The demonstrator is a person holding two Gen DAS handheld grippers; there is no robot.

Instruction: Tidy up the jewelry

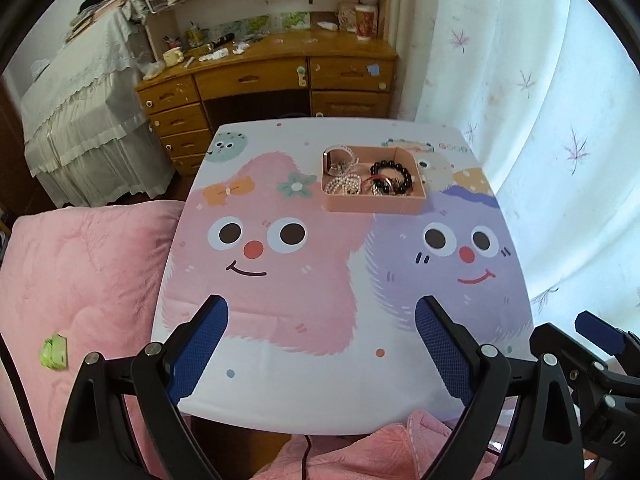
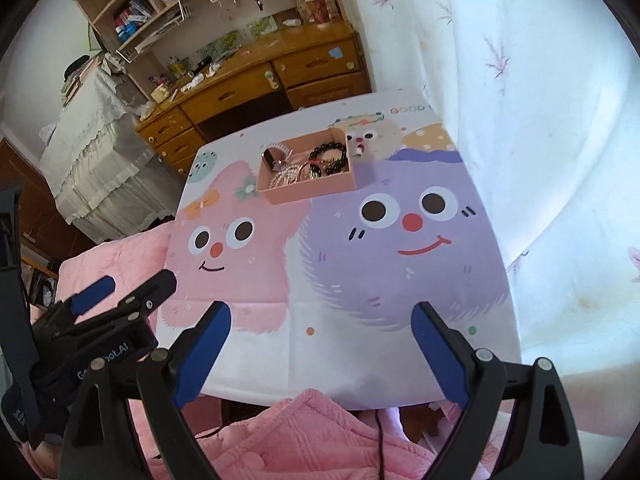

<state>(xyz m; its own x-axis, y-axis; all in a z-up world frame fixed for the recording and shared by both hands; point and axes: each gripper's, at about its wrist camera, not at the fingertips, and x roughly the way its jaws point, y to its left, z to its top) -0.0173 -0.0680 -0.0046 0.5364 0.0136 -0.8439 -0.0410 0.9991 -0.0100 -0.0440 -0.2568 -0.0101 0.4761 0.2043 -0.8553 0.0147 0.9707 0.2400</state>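
Jewelry point(image 1: 370, 178) sits heaped in the pink tray point(image 1: 376, 204) at the table's far side; I hold both the left gripper point(image 1: 322, 354) and the right gripper point(image 2: 320, 354) spread wide and empty, well short of it, likely finished.

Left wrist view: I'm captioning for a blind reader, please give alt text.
A pink plastic tray holding a black bead bracelet, pearls and a watch sits on a cartoon-monster tablecloth. The open, empty left tool hovers nearer the camera.
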